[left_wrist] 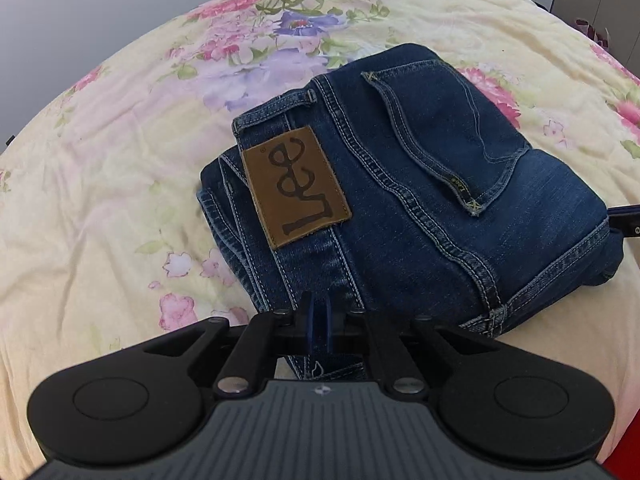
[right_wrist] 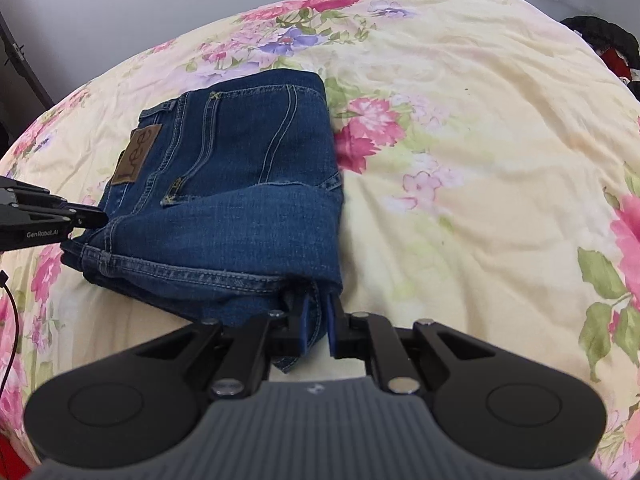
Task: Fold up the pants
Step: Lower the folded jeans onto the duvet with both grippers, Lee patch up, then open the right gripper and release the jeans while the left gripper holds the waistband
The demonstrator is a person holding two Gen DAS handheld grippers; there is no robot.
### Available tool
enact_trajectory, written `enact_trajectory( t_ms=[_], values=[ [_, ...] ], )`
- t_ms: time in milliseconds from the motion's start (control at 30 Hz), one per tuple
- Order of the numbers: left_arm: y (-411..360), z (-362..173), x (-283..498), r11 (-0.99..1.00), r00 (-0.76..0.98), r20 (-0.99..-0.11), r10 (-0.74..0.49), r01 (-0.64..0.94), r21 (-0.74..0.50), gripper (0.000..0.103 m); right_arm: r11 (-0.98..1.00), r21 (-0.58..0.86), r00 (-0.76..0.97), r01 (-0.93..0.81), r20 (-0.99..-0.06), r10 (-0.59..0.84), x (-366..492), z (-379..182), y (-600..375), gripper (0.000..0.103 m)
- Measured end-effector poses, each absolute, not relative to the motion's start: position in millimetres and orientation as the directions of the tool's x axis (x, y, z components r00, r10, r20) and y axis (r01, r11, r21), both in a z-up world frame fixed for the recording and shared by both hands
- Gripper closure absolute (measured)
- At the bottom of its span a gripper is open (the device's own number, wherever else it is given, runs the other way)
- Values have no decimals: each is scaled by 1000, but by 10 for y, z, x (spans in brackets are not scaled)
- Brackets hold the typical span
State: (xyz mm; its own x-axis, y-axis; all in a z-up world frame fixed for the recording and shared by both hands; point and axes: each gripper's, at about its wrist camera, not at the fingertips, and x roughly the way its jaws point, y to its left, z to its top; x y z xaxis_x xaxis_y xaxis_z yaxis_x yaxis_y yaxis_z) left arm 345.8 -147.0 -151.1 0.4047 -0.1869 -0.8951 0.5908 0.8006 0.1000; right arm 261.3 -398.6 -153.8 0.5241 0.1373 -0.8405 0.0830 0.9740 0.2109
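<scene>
— Starting with the left wrist view: what is seen?
— The jeans (left_wrist: 400, 184) are seen folded into a compact stack on the floral bedspread (left_wrist: 100, 200). The left gripper (left_wrist: 319, 320) is clenched, with denim seemingly pinched at the near edge.

— And in the right wrist view?
— The right gripper (right_wrist: 316, 320) is clamped on a fold at the stack's near corner. The last fold is judged done; both grips should next be released and withdrawn.

Dark blue jeans (left_wrist: 420, 184) lie folded compactly on the bedspread (leather patch up).
</scene>
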Motion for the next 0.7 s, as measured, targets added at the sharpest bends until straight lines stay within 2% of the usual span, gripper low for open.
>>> enact_trajectory(
  t_ms=[300, 333, 367, 433, 533, 600, 633, 700],
  values=[
    [-1497, -1649, 3578, 805, 375, -913, -162, 585, 98, 97, 984, 151, 483, 92, -871, 88, 2764, -1795, -3827, 85],
    [-1484, -1654, 3586, 807, 374, -913, -165, 583, 92, 97, 987, 128, 487, 93, -871, 67, 2722, -1784, -3803, 79],
    [-1471, -1656, 3589, 807, 372, -913, -170, 584, 88, 97, 988, 108, 489, 107, -872, 43, 2679, -1768, -3799, 66],
    [-1441, -1657, 3592, 804, 370, -911, -183, 589, 78, 97, 985, 117, 505, 129, -862, 36, 2570, -1751, -3854, 61],
    [-1418, -1673, 3604, 806, 369, -909, -195, 588, 65, 97, 971, 185, 525, 151, -847, 80, 2506, -1802, -3963, 64],
    [-1413, -1677, 3607, 811, 368, -909, -196, 581, 61, 97, 967, 209, 533, 147, -840, 100, 2521, -1821, -3952, 81],
    [-1413, -1677, 3605, 813, 370, -909, -193, 579, 63, 97, 967, 213, 528, 136, -842, 111, 2534, -1812, -3909, 97],
    [-1417, -1673, 3592, 810, 374, -908, -189, 582, 71, 97, 986, 136, 536, 101, -842, 61, 2498, -1724, -3755, 98]
  ],
)
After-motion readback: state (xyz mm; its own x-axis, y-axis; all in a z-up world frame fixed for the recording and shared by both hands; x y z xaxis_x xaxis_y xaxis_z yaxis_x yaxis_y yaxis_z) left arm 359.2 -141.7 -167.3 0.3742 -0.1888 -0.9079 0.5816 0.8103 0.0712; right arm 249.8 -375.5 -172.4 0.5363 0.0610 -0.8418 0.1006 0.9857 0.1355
